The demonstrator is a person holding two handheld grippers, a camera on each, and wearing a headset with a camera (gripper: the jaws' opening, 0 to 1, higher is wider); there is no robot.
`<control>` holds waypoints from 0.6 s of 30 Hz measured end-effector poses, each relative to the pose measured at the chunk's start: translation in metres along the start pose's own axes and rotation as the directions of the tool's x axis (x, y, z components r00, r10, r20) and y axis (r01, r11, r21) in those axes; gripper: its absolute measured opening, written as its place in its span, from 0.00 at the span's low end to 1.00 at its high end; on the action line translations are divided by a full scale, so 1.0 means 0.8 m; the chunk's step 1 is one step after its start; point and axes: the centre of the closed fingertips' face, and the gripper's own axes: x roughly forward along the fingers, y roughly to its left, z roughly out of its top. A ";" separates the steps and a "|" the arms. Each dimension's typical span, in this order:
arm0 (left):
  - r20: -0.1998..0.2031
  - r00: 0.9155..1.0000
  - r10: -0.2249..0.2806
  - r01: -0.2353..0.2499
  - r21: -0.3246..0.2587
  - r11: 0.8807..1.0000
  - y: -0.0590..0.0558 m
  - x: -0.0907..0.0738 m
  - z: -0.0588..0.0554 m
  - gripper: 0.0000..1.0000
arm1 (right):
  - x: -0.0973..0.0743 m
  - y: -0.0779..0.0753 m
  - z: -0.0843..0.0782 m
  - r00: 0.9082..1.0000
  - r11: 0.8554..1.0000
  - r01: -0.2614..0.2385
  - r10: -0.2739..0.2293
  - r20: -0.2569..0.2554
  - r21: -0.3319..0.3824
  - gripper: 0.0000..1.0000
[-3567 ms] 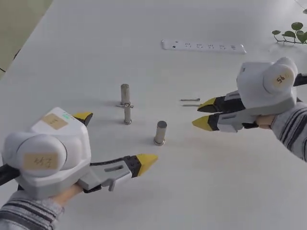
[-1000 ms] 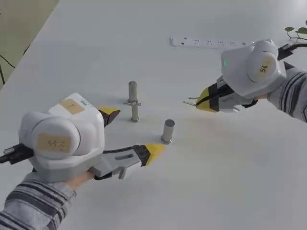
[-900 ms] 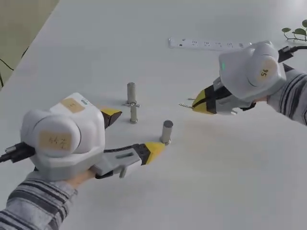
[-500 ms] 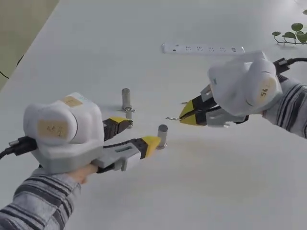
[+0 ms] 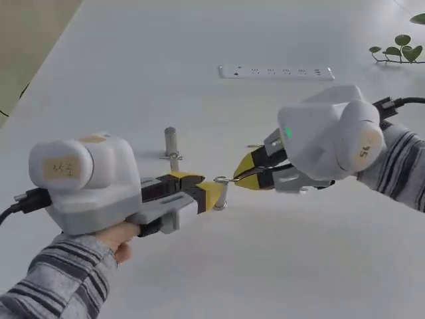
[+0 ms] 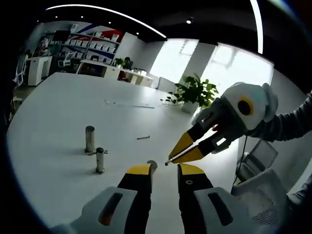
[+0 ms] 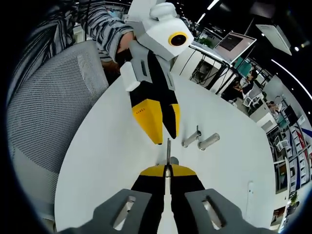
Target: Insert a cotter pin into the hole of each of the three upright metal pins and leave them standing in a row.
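Three upright metal pins stand on the white table. The near pin point(image 5: 222, 191) point(image 6: 152, 165) sits at the tips of my left gripper point(image 5: 202, 186) point(image 6: 165, 170), whose jaws are narrowly open, the pin close by one jaw. My right gripper point(image 5: 239, 177) point(image 7: 167, 170) is shut on a cotter pin point(image 5: 226, 179) point(image 7: 168, 150), whose free end points at the near pin's top. The middle pin point(image 6: 100, 160) has a cotter pin through it. The far pin point(image 5: 170, 139) point(image 6: 89, 139) stands behind it.
Another cotter pin point(image 6: 143, 138) lies on the table beyond the pins. A white power strip point(image 5: 275, 72) lies farther back, and a small plant point(image 5: 398, 52) stands at the far right. A grey mesh chair point(image 7: 53, 112) stands beside the table point(image 5: 299, 266).
Both grippers have come together at the near pin. The right gripper lifted a cotter pin off the table and carried it left to the pin's top. The left jaws have narrowed.
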 end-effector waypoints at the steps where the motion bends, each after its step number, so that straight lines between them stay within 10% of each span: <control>1: 0.004 1.000 -0.007 0.007 -0.010 1.000 -0.002 0.000 0.000 0.14 | 0.000 0.001 0.002 1.000 1.000 0.000 0.000 0.003 -0.001 0.00; 18: 0.034 0.999 -0.036 0.039 -0.075 0.996 -0.008 0.004 0.004 0.00 | -0.002 0.004 0.025 0.999 1.000 0.006 -0.006 0.043 -0.012 0.00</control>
